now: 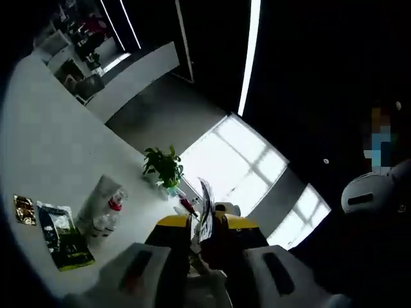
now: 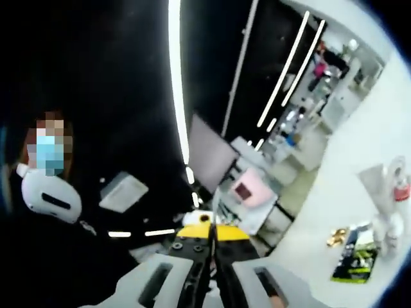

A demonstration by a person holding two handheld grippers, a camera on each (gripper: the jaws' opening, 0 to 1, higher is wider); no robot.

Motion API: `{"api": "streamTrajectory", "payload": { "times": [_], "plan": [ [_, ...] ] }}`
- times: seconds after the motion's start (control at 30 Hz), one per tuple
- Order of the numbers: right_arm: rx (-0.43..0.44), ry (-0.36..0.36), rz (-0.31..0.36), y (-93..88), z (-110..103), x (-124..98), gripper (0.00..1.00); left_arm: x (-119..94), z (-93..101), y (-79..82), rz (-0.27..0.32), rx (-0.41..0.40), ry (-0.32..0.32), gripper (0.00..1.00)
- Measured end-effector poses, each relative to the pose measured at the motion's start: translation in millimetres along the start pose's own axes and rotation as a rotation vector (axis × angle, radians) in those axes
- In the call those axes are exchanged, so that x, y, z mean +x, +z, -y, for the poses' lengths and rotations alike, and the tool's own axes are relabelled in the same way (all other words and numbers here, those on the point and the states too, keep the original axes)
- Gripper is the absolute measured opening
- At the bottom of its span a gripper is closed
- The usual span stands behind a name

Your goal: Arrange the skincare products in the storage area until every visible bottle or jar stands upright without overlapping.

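Rising from the bottom of the left gripper view, the left hand-held gripper (image 1: 204, 247) has its yellow-and-black jaws pinched on a thin flat printed sachet (image 1: 205, 215) that stands on edge between them. Beyond it lies the white desk (image 1: 51, 147), tilted in this view. On the desk, a white squeeze tube (image 1: 96, 199) lies beside a small clear bottle with a red cap (image 1: 109, 215); whether they touch is unclear. Just beside them is a dark green-and-black flat packet with a yellow edge (image 1: 63, 236), and next to that a small gold foil sachet (image 1: 24, 209). A green potted plant (image 1: 164, 167) stands farther along the desk, near some small reddish items too blurred to name. Bright windows (image 1: 231, 163) glow behind the plant.

In the right gripper view, the right hand-held gripper (image 2: 212, 253) has its jaws pressed together with nothing visible between them. At the right edge, the same desk (image 2: 359, 167) carries the white tube (image 2: 377, 183), the red-capped bottle (image 2: 401, 192), the dark green packet (image 2: 354, 256) and a small gold item (image 2: 336, 237). A person wearing a mask stands at the left of this view.
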State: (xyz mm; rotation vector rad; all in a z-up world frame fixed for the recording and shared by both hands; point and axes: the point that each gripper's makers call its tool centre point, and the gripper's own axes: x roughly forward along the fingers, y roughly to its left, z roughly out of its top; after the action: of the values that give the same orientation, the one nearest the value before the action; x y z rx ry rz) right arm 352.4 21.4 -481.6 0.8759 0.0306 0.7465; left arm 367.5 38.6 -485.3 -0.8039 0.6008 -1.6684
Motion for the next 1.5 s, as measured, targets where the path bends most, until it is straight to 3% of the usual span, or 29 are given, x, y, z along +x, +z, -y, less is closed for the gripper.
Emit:
{"api": "streamTrajectory", "payload": {
  "times": [0.1,0.27,0.33,0.4,0.5,0.6,0.83,0.93,1.0,1.1,1.2,1.33,1.43,1.5],
  "plan": [
    [0.004,-0.010,-0.006,-6.2,3,8,0.00,-9,-6.3,-0.5,0.004,-0.004,0.034,0.00],
    [0.023,-0.054,0.002,-14.9,4,20,0.00,-22,-11.6,4.9,0.047,-0.061,0.079,0.00],
    [-0.001,-0.088,-0.006,-16.8,8,23,0.00,-27,-15.9,5.9,0.055,-0.131,0.109,0.00],
    [-0.053,-0.138,-0.038,-21.7,17,24,0.00,-31,-22.5,3.1,0.040,-0.177,0.141,0.00],
    [-0.146,-0.247,-0.120,-33.9,33,24,0.00,-39,-42.4,-5.7,0.012,-0.248,0.244,0.00],
    [-0.178,-0.296,-0.163,-39.7,41,23,0.00,-42,-52.5,-11.4,-0.003,-0.254,0.295,0.00],
    [-0.185,-0.321,-0.153,-40.3,53,20,0.00,-45,-57.7,-14.0,0.014,-0.283,0.255,0.00],
    [-0.215,-0.333,-0.156,-39.5,56,20,0.14,-46,-60.5,-18.4,-0.001,-0.286,0.244,0.00],
    [-0.224,-0.348,-0.170,-41.3,60,21,0.31,-46,-63.5,-19.6,-0.004,-0.288,0.240,0.00],
    [-0.288,-0.414,-0.249,-49.8,73,14,0.59,-52,-78.4,-20.9,0.001,-0.284,0.265,0.00],
    [-0.362,-0.462,-0.318,-57.4,83,5,0.78,-60,-101.1,-28.0,-0.009,-0.304,0.305,0.00],
    [-0.444,-0.484,-0.417,-73.1,89,-10,0.88,-73,-131.0,-35.1,0.008,-0.360,0.347,0.00],
    [-0.433,-0.497,-0.418,-76.5,92,-15,0.97,-79,-146.2,-40.0,0.005,-0.362,0.380,0.00],
    [-0.446,-0.514,-0.428,-76.9,96,-19,0.99,-83,-154.0,-44.1,-0.005,-0.365,0.402,0.00]
  ]
}}
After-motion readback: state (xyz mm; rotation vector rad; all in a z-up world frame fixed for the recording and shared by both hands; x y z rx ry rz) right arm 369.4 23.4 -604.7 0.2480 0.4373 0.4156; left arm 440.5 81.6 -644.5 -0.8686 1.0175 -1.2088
